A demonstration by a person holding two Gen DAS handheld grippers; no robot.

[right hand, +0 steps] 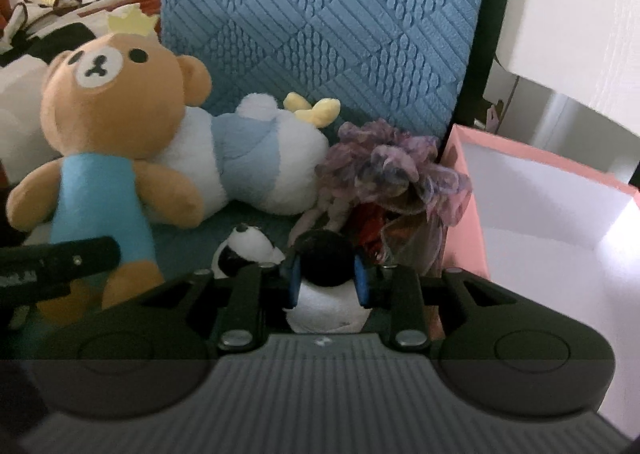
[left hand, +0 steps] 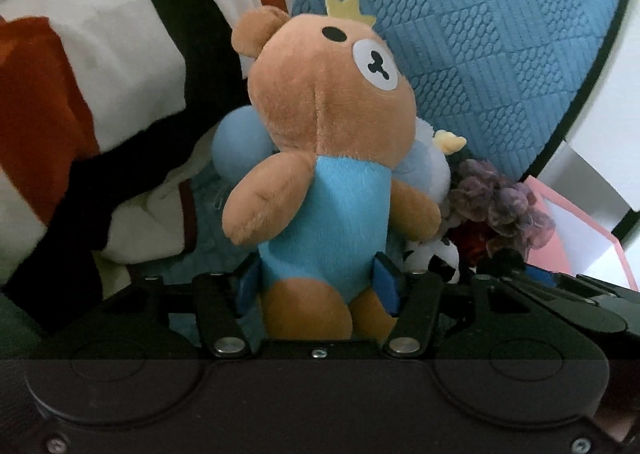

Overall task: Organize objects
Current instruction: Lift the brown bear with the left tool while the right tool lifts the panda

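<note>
A brown plush bear (left hand: 324, 214) with a blue body and a yellow crown stands upright in the left wrist view. My left gripper (left hand: 318, 284) is shut on its lower body, blue pads pressing both sides. In the right wrist view the bear (right hand: 100, 190) is at the left, with a left gripper finger (right hand: 60, 258) across its legs. My right gripper (right hand: 328, 278) is shut on a small black-and-white plush (right hand: 326, 294). A small panda head (right hand: 244, 250) lies just left of it; I cannot tell if they are one toy.
A white and pale blue plush (right hand: 260, 158) lies behind the bear against a blue quilted cushion (right hand: 320, 14). Purple ruffled fabric (right hand: 392, 170) sits beside an open pink box (right hand: 466, 222) with a white inside at the right. An orange, black and white blanket (left hand: 80, 94) covers the left.
</note>
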